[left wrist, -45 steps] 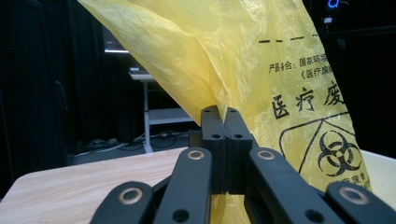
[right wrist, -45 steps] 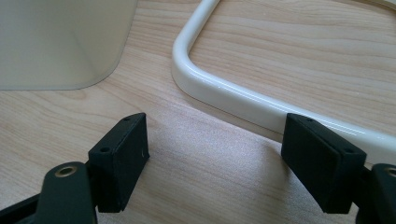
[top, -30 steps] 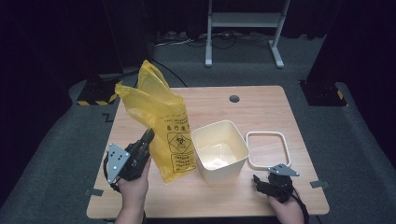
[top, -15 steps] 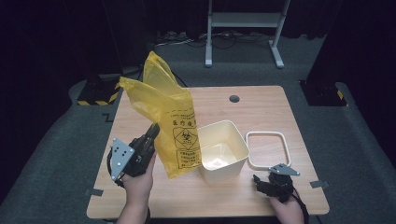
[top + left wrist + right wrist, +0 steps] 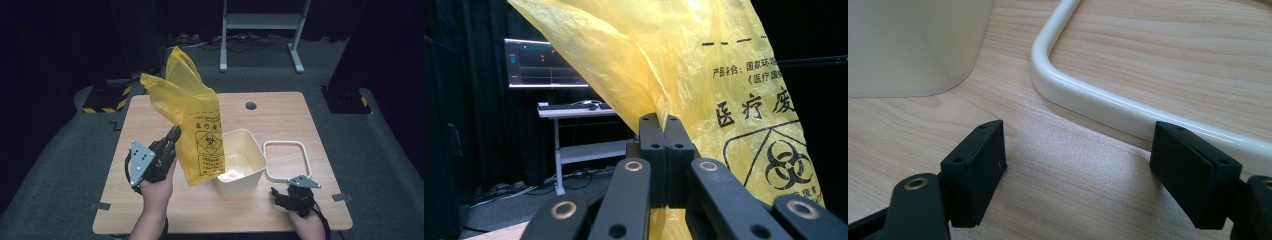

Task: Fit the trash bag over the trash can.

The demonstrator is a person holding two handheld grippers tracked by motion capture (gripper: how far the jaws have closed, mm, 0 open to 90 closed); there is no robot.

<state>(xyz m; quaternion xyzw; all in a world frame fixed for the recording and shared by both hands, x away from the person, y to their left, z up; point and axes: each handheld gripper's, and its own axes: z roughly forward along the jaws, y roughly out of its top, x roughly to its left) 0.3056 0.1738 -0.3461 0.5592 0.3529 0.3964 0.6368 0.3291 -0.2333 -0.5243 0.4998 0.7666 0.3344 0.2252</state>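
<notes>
hanging above the wooden table, the yellow biohazard bag is clamped in the left gripper, just beside the cream bin. right gripper rests nearby, jaws apart, before the white rim frame.

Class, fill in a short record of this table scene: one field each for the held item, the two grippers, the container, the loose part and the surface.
held item: yellow biohazard bag, lifted beside the bin
left gripper: shut on the bag's edge
right gripper: open, empty, low over the table near the frame
container: cream bin, upright, unlined
loose part: white rim frame, flat, right of bin
surface: wooden table
</notes>
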